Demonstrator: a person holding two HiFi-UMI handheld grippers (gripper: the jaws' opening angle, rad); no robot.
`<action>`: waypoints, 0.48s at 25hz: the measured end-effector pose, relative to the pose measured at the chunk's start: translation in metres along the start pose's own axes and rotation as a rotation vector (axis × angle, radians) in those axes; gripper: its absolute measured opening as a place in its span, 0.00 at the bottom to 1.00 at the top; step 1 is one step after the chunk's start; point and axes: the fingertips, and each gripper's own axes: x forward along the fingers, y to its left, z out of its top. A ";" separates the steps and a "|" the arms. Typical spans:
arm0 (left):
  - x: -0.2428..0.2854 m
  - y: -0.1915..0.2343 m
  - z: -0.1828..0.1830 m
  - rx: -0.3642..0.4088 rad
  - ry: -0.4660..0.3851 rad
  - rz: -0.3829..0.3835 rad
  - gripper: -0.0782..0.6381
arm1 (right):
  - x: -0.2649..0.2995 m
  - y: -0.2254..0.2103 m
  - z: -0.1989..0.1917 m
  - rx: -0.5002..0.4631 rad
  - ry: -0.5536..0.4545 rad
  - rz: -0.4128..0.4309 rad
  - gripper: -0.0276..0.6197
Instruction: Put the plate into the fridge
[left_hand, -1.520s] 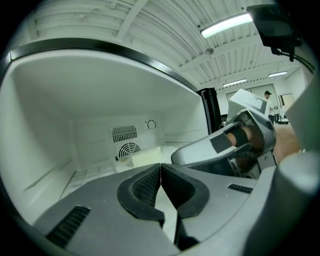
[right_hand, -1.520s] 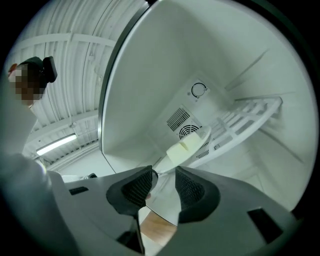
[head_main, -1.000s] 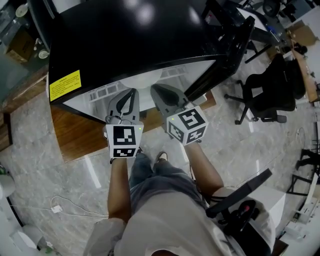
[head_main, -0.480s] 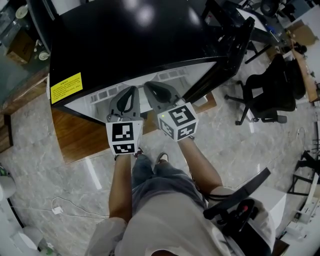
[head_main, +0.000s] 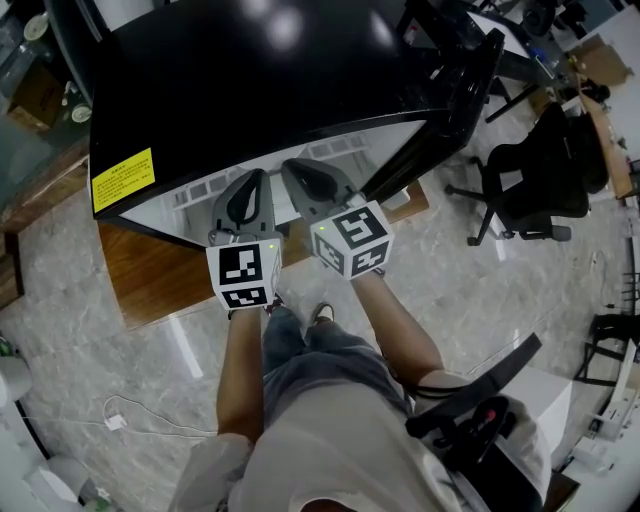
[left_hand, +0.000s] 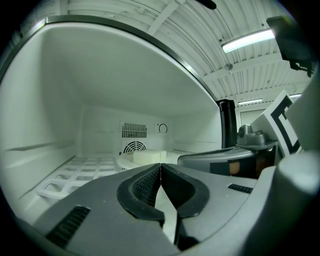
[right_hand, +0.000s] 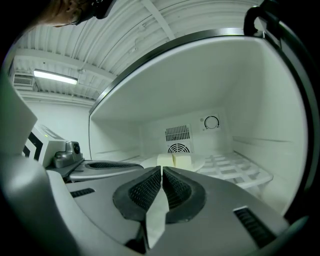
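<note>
Plate (right_hand: 198, 161) white, round, inside fridge (right_hand: 260, 100), two pale blocks (right_hand: 174, 160) atop; left gripper (left_hand: 160, 166), right gripper (right_hand: 162, 169) jaws closed, empty

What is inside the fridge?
Inside the fridge, a plate bearing two pale blocks sits on the white grid shelf, before a vent and dial on the back wall. The shut jaws cover the plate's near edge and the shelf's front.
</note>
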 end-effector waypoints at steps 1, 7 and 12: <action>0.000 -0.001 0.000 -0.006 0.000 0.000 0.14 | -0.001 0.000 0.000 -0.001 0.003 0.002 0.08; -0.010 0.010 0.003 -0.010 -0.018 0.013 0.14 | 0.004 0.017 0.003 -0.004 0.002 0.023 0.09; -0.032 0.001 0.006 -0.026 -0.028 0.033 0.14 | -0.016 0.031 0.005 -0.035 -0.021 -0.008 0.09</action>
